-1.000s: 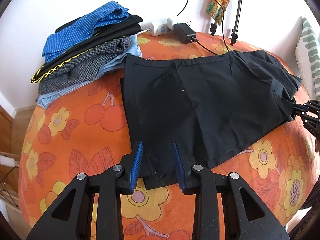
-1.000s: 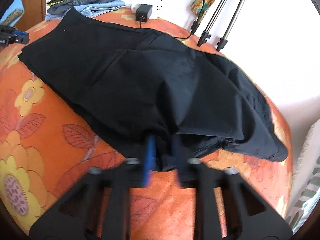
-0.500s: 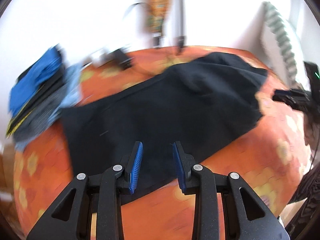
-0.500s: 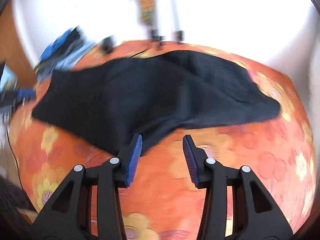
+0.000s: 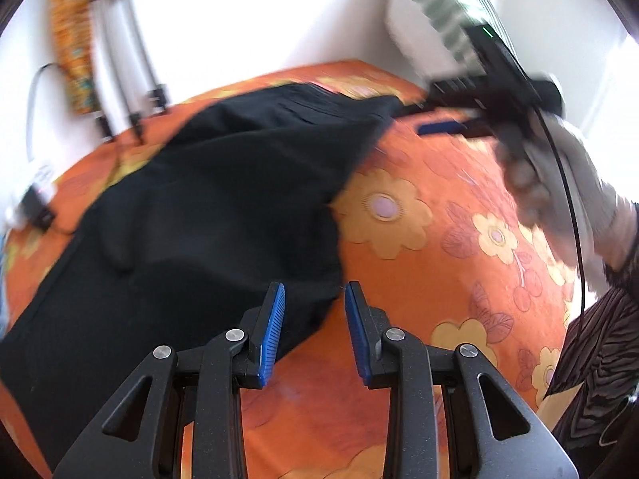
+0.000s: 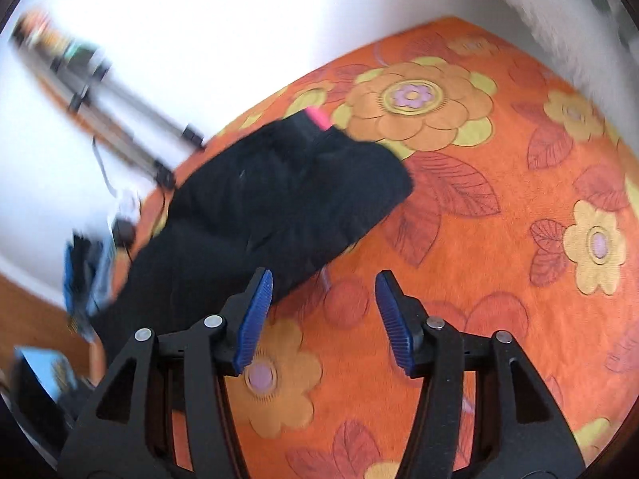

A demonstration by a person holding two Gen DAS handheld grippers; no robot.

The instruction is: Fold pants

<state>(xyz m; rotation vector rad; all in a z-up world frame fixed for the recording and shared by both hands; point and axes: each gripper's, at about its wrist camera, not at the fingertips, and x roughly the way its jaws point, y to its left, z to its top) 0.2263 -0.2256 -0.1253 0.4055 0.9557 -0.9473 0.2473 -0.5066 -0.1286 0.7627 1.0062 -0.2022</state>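
Pants (image 5: 223,207): black, lying across an orange flowered bed cover (image 5: 419,279), partly folded, with humps in the cloth.

Left gripper (image 5: 313,319): fingers parted, nothing clamped. Near hem corner of the cloth reaches into the gap without pad contact. Cloth runs from that gap up and left.

Right gripper (image 6: 323,311): fingers parted wider, having just been opening; only bare cover between them. Edge of the cloth (image 6: 279,207) sits just beside the left finger (image 6: 253,319).

Long axis: diagonal in both views, from the near corner toward the far wall. Left gripper judged nearer to a graspable edge; right gripper beside the garment, not over it. Next grasp judged to require a shift toward the cloth on the right side.

View differences: left wrist view alone shows the other gripper (image 5: 447,125) at the far corner of the garment, with the gloved hand (image 5: 539,175) behind it. Right wrist view alone shows a pink tag (image 6: 317,116) at the far end and the stacked clothes (image 6: 86,275), blurred. Tripod legs (image 5: 131,80) visible in both.
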